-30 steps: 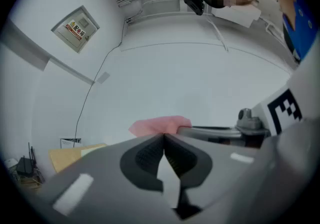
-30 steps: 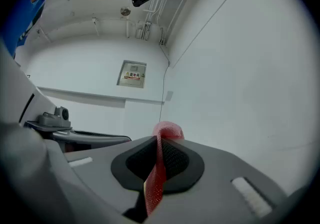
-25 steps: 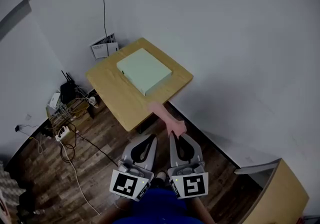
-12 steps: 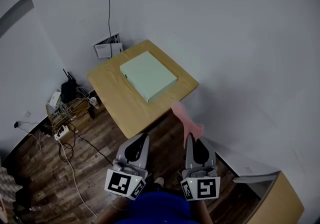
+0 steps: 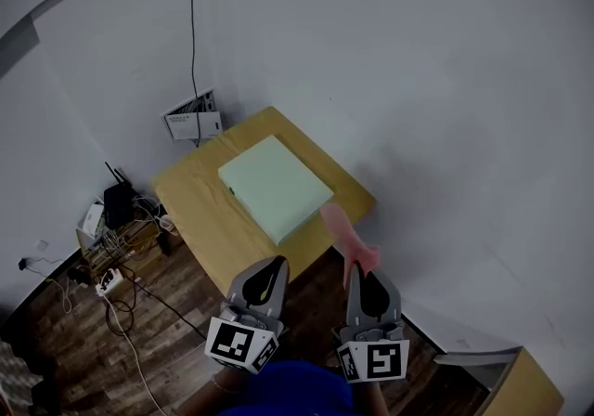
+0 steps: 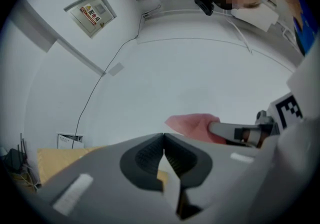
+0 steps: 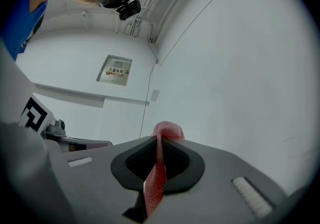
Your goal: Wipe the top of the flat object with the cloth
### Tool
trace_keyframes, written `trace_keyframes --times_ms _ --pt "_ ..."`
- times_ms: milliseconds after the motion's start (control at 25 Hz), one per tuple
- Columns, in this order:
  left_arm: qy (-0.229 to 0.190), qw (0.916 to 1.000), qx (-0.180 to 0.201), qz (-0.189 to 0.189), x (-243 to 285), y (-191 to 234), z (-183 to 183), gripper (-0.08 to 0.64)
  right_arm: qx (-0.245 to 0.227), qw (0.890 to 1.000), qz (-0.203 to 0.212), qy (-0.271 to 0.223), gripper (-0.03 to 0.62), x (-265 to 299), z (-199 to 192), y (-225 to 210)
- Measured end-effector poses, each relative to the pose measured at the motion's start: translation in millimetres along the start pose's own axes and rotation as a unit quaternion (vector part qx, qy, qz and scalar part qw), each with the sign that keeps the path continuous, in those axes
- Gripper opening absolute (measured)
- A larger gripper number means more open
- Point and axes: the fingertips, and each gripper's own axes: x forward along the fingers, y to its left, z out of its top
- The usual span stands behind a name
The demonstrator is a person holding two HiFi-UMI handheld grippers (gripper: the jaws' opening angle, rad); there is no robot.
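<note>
The cloth (image 5: 345, 233), pinched by the right gripper (image 5: 364, 277), has been carried from the shut, empty left gripper (image 5: 269, 273) to the near edge of the table (image 5: 200, 210), the board (image 5: 276, 184) seemingly not yet wiped

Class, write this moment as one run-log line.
right gripper: shut on pink cloth | left gripper: shut, empty | green box: on wooden table, nothing on it
</note>
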Motion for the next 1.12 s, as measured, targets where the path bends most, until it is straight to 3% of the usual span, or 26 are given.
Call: trace_keyframes --times_ms 400,640,880,1120 --pt "0.015 0.9999 -0.002 0.001 48 75 -1 0.003 0.006 1.000 0.017 0.000 0.015 105 -11 21" --pt "0.013 0.9993 -0.008 0.035 49 108 -2 0.003 0.013 0.999 0.033 -0.010 0.015 154 -13 35" --pt "0.012 0.9933 -0.008 0.115 57 138 -8 0.003 0.019 0.994 0.110 -0.016 0.015 210 -16 51" --pt "-0.007 0.9785 -0.005 0.206 87 154 1 0.003 0.031 0.979 0.202 -0.015 0.015 262 -18 51"
